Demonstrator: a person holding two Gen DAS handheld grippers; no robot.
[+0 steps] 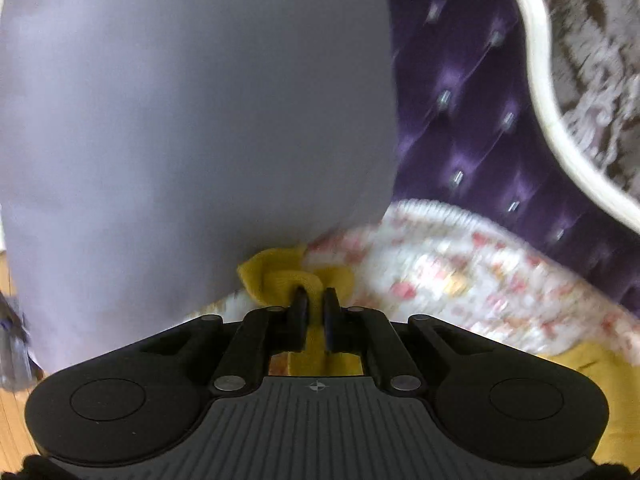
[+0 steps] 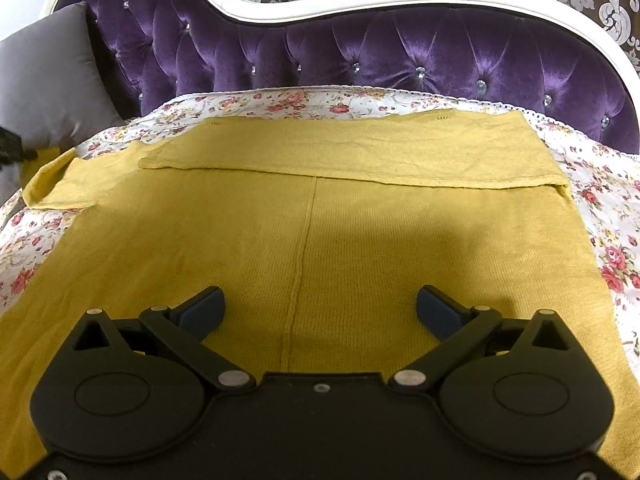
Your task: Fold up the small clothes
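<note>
Right wrist view: mustard knit garment (image 2: 312, 216) spread flat on the floral sheet (image 2: 600, 208) of a purple tufted sofa (image 2: 400, 52), one strip folded over at 12 o'clock. Right gripper (image 2: 320, 308) hovers above it, jaws wide apart, holding nothing. Left gripper (image 1: 315, 300), jaws closed, pinches a bunched garment edge; grey cushion (image 1: 192, 120) at 11 o'clock.

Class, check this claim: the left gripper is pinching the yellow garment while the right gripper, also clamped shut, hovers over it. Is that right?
Not quite. The right gripper is open, its fingers spread wide over the yellow garment, as the right wrist view shows. The left gripper does pinch it.
</note>
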